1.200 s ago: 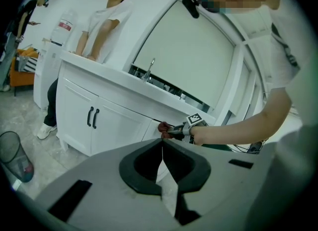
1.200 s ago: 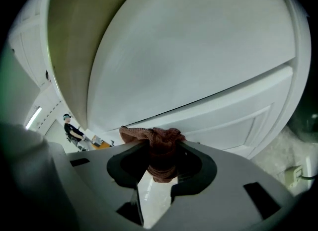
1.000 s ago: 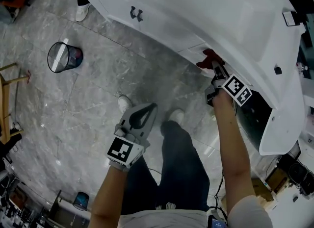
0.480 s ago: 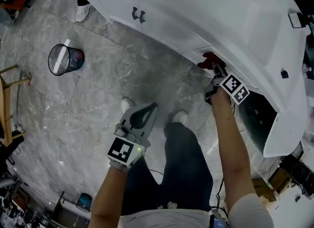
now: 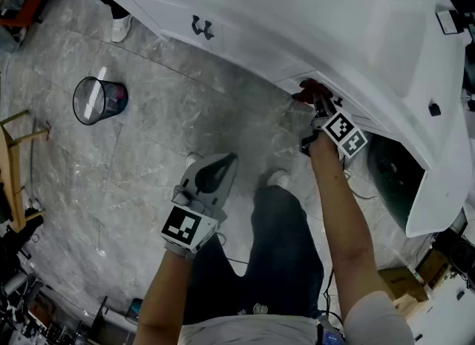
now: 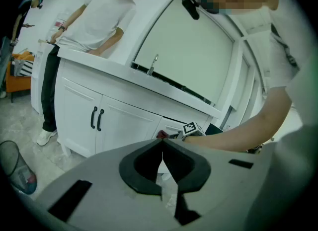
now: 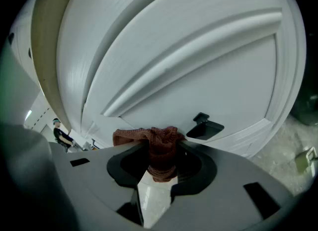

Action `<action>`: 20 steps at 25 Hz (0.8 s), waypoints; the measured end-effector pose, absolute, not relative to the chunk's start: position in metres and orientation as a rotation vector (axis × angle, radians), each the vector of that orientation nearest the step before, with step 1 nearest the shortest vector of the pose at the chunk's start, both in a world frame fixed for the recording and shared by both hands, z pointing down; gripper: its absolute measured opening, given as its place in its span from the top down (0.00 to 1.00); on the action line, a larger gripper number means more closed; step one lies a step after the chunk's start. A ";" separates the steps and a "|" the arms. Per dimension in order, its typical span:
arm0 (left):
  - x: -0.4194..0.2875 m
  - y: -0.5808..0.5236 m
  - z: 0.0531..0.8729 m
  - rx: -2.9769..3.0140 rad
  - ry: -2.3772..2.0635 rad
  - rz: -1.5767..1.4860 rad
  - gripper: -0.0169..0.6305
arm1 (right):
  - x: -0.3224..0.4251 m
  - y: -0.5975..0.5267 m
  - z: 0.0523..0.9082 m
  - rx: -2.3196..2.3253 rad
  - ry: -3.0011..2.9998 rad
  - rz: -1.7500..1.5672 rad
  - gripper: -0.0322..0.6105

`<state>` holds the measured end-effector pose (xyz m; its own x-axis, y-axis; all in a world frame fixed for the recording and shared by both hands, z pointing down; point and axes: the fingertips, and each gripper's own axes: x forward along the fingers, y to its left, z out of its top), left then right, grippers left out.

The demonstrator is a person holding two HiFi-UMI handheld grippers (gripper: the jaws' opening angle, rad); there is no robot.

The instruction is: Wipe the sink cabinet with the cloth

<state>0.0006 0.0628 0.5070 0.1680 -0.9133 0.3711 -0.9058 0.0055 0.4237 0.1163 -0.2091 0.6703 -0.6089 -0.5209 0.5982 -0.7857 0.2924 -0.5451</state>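
Observation:
My right gripper (image 7: pixel 158 144) is shut on a dark red cloth (image 7: pixel 156 148), pressing it against a white panelled door (image 7: pixel 198 76) of the sink cabinet, just left of a black handle (image 7: pixel 204 126). In the head view the cloth (image 5: pixel 308 90) shows under the cabinet's overhanging top (image 5: pixel 356 32), with the right gripper (image 5: pixel 318 106) behind it. My left gripper (image 5: pixel 217 171) hangs low over the floor, shut with nothing in it. In the left gripper view its jaws (image 6: pixel 162 148) meet at the tips, and the cabinet front (image 6: pixel 119 120) stands beyond.
A mesh waste bin (image 5: pixel 98 99) stands on the grey marble floor at the left. Another person (image 6: pixel 84 31) leans on the counter's far end. Black double handles (image 5: pixel 200 28) mark the left cabinet doors. My legs and shoes (image 5: pixel 278 179) are below the grippers.
The right gripper with the cloth has shifted a little left and up along the cabinet front. The left gripper has stayed where it was.

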 end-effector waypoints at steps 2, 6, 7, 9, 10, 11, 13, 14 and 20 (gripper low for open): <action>0.002 0.060 0.510 1.884 -1.704 -0.007 0.96 | 0.119 -0.210 0.676 1.210 -2.257 1.232 0.74; 0.001 0.057 0.517 1.900 -1.686 0.017 0.96 | 0.126 -0.212 0.687 1.249 -2.260 1.260 0.74; 0.001 0.056 0.518 1.907 -1.682 0.023 0.96 | 0.128 -0.213 0.689 1.255 -2.262 1.265 0.74; 0.003 0.055 0.519 1.923 -1.672 0.035 0.96 | 0.131 -0.213 0.690 1.259 -2.265 1.271 0.74; 0.003 0.054 0.519 1.929 -1.667 0.039 0.96 | 0.133 -0.214 0.690 1.261 -2.265 1.273 0.74; 0.004 0.053 0.519 1.934 -1.663 0.042 0.96 | 0.135 -0.214 0.690 1.263 -2.265 1.274 0.74; 0.007 0.052 0.518 1.942 -1.656 0.045 0.96 | 0.142 -0.216 0.691 1.267 -2.262 1.272 0.74; 0.008 0.050 0.518 1.946 -1.653 0.047 0.96 | 0.145 -0.217 0.692 1.267 -2.261 1.267 0.74; 0.019 0.045 0.520 1.969 -1.642 0.058 0.96 | 0.163 -0.221 0.694 1.217 -2.267 1.188 0.74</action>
<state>0.0191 0.0454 0.5198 0.2452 -0.8913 0.3815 -0.9161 -0.0842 0.3920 0.1626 -0.2211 0.6942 -0.5928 -0.5444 0.5934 -0.7978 0.2967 -0.5248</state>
